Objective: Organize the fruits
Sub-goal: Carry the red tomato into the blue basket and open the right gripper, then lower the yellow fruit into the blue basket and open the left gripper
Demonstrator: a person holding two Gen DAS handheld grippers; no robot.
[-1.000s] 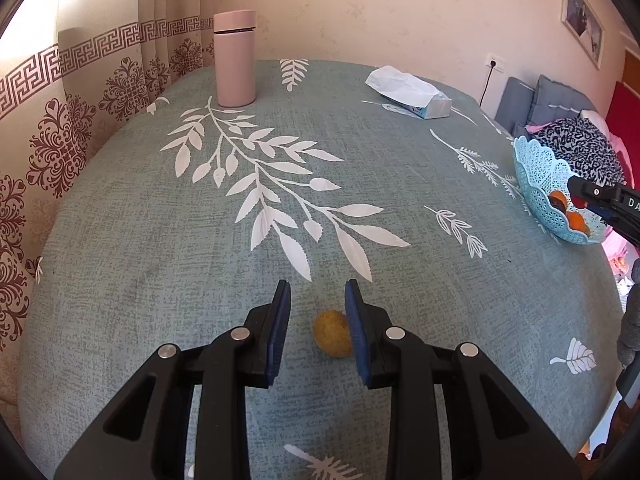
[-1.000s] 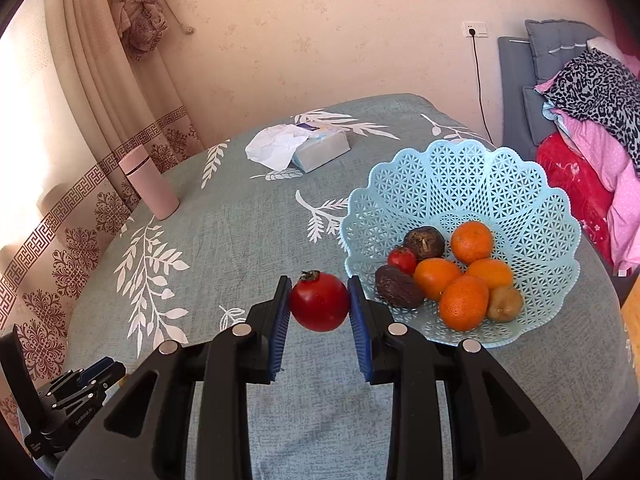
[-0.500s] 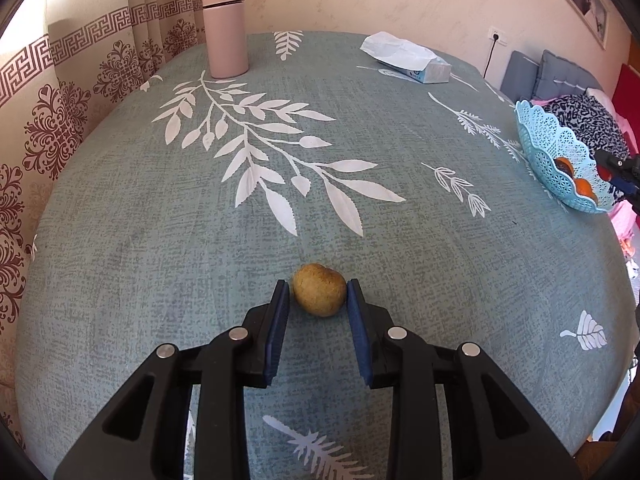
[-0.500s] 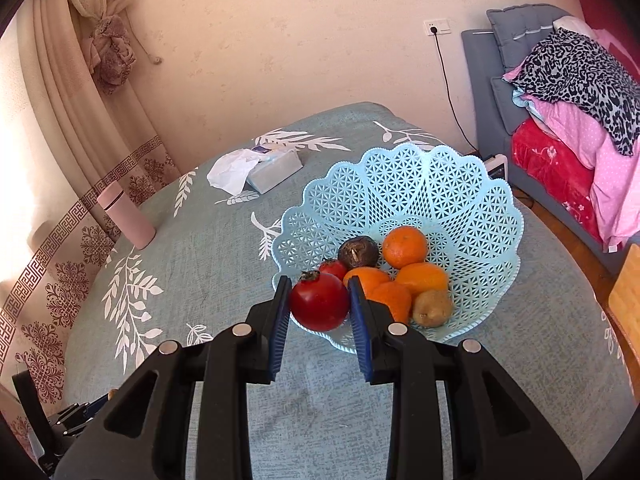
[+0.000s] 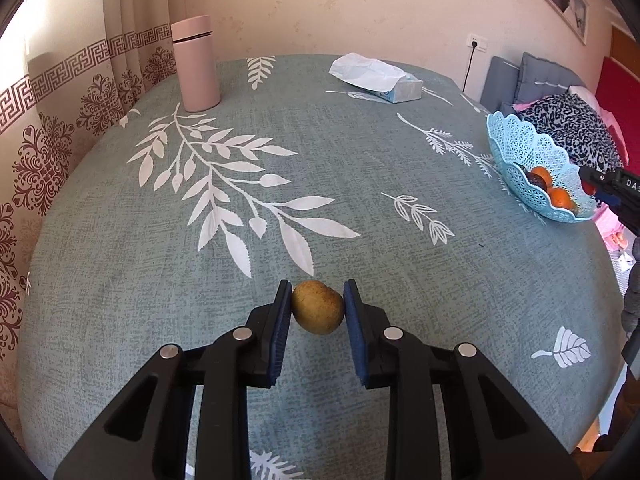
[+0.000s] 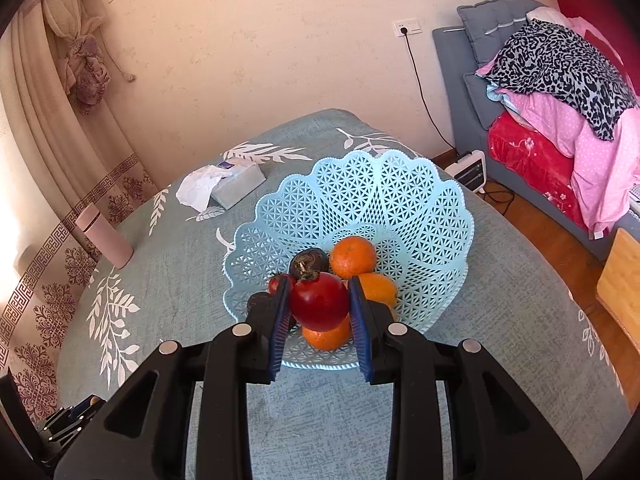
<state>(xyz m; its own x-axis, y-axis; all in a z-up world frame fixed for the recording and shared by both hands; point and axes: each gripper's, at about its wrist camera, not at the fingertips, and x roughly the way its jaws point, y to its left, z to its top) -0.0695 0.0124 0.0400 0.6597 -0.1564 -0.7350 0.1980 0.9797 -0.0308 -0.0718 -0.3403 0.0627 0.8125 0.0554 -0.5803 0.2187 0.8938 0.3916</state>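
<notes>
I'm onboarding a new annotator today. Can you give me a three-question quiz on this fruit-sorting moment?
1. True or false: the left gripper is shut on the brown fruit.
2. What does the right gripper hold? A) an orange B) the red fruit C) the tissue box
3. Fill in: the right gripper hangs over the blue ____.

Key: 1 true; 2 B; 3 basket.
</notes>
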